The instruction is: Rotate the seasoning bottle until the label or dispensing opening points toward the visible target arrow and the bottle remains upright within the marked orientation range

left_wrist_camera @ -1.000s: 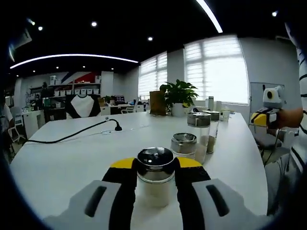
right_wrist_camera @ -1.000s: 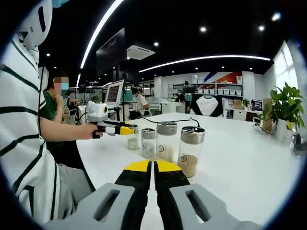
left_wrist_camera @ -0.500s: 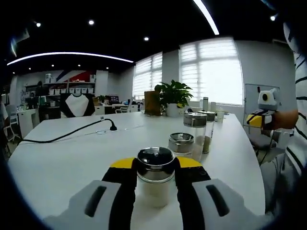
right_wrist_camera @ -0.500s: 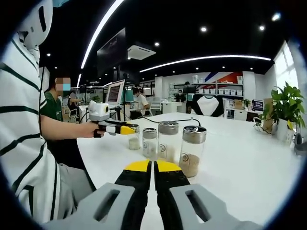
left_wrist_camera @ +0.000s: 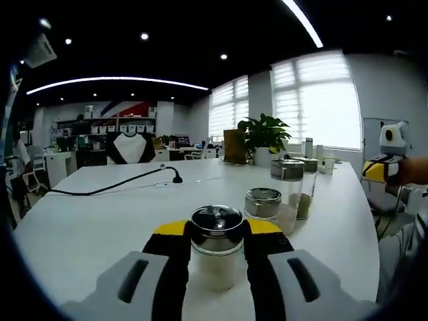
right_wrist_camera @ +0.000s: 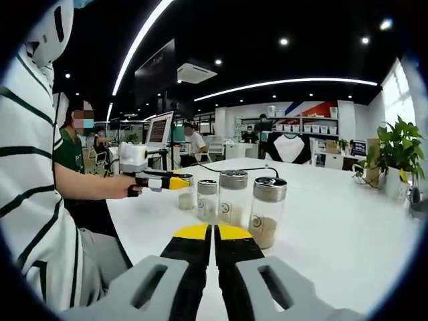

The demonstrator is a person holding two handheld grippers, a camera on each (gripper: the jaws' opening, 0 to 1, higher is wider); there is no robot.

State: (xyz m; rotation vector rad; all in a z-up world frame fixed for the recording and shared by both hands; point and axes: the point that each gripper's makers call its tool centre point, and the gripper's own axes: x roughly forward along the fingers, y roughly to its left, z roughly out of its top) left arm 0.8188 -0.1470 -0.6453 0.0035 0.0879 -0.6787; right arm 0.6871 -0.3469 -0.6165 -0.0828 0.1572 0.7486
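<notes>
1. Left gripper view: the left gripper (left_wrist_camera: pixel 217 257) is sitting at bottom centre, its black-and-yellow jaws pinching a seasoning bottle (left_wrist_camera: pixel 217 246) from both sides. The bottle is standing upright on the white table (left_wrist_camera: pixel 100 221), with a shiny metal cap and pale contents.
2. Same view, right of centre: a short steel-lidded jar (left_wrist_camera: pixel 263 203) is standing just beyond the held bottle; a taller glass jar (left_wrist_camera: pixel 286 186) with brown powder is behind it, and another jar is close behind that one.
3. Same view: a black cable (left_wrist_camera: pixel 114 186) is running across the table at left of centre. A potted plant (left_wrist_camera: pixel 264 137) is sitting at the far table edge, in front of bright windows.
4. Same view, right edge: the right gripper (left_wrist_camera: pixel 386 160) is showing, held by a hand; its jaws can't be read from here.
5. Right gripper view: the right gripper (right_wrist_camera: pixel 214 264) is at bottom centre, jaws pressed together with nothing between them, hovering over the table.
6. Same view, left of centre: the left gripper is clamping the seasoning bottle (right_wrist_camera: pixel 186 191); three jars are lined up to its right, and the nearest jar (right_wrist_camera: pixel 266 211) is holding brown powder.
7. Same view, left edge: a striped sleeve (right_wrist_camera: pixel 33 194) is filling the frame side.
</notes>
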